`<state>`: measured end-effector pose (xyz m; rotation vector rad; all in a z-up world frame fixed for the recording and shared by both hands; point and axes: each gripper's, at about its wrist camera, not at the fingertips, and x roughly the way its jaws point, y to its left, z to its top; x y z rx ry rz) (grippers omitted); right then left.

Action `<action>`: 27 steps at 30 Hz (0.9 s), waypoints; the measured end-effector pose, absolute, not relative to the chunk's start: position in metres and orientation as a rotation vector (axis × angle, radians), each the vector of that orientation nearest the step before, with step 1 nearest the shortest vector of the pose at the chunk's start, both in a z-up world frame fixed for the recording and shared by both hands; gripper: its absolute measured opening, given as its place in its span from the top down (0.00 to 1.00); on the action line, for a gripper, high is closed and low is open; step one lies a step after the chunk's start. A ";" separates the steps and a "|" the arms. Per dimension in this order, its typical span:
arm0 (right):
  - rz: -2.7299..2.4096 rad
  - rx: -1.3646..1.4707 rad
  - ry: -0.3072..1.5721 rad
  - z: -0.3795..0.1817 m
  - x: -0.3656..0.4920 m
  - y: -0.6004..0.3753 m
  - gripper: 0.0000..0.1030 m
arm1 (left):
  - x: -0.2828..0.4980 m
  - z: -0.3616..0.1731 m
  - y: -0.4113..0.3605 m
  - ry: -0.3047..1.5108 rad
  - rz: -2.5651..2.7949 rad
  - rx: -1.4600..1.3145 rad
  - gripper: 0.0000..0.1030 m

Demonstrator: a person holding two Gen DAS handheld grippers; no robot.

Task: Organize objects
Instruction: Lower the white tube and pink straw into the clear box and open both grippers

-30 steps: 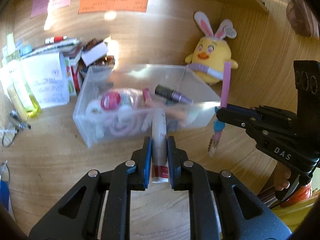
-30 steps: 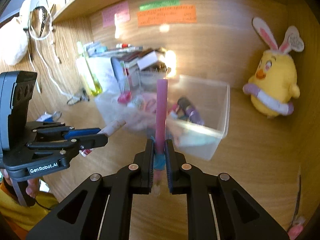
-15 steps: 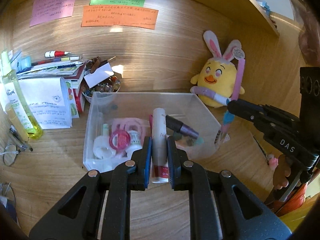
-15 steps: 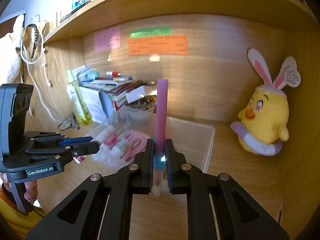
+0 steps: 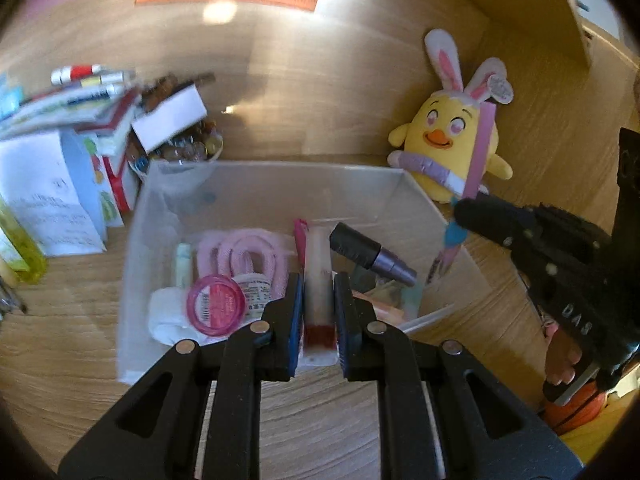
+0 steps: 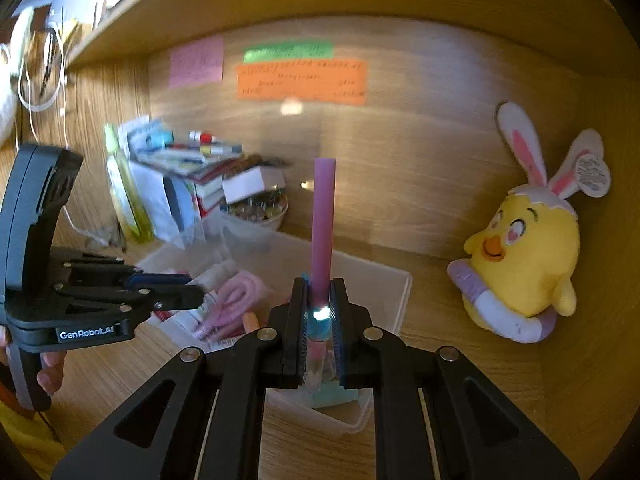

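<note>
A clear plastic bin [image 5: 280,172] sits on the wooden desk and holds a pink round tin [image 5: 215,305], pink coiled ties [image 5: 244,256], a dark purple-tipped tube [image 5: 370,254] and other small items. My left gripper [image 5: 319,308] is shut on a white tube with a red end [image 5: 319,280], held over the bin's near edge. My right gripper [image 6: 319,320] is shut on a long pink pen [image 6: 323,220] that points upward over the bin's right corner [image 6: 384,280]. The pen also shows in the left wrist view [image 5: 480,148].
A yellow chick plush with bunny ears [image 5: 448,148] sits right of the bin against the back wall. Books, papers and markers [image 5: 72,120] and a bowl of beads [image 5: 184,148] stand at the left. A yellow-green bottle [image 5: 20,248] is at far left.
The left gripper has moved forward and lower, so the tube now hangs over the bin. The right gripper with the pen has come closer to the bin's right corner.
</note>
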<state>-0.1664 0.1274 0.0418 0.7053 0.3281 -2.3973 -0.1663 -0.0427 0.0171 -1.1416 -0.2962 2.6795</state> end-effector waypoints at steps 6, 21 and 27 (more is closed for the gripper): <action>-2.318 0.820 0.297 0.023 -0.182 0.110 0.88 | -0.162 0.019 -0.046 -0.316 2.679 -1.121 0.86; -2.264 0.881 0.172 0.023 -0.161 0.134 0.61 | -0.116 0.038 -0.042 -0.197 2.865 -1.006 0.37; -2.307 0.865 0.147 0.024 -0.138 0.148 0.23 | -0.097 0.037 -0.048 -0.207 2.941 -0.988 0.12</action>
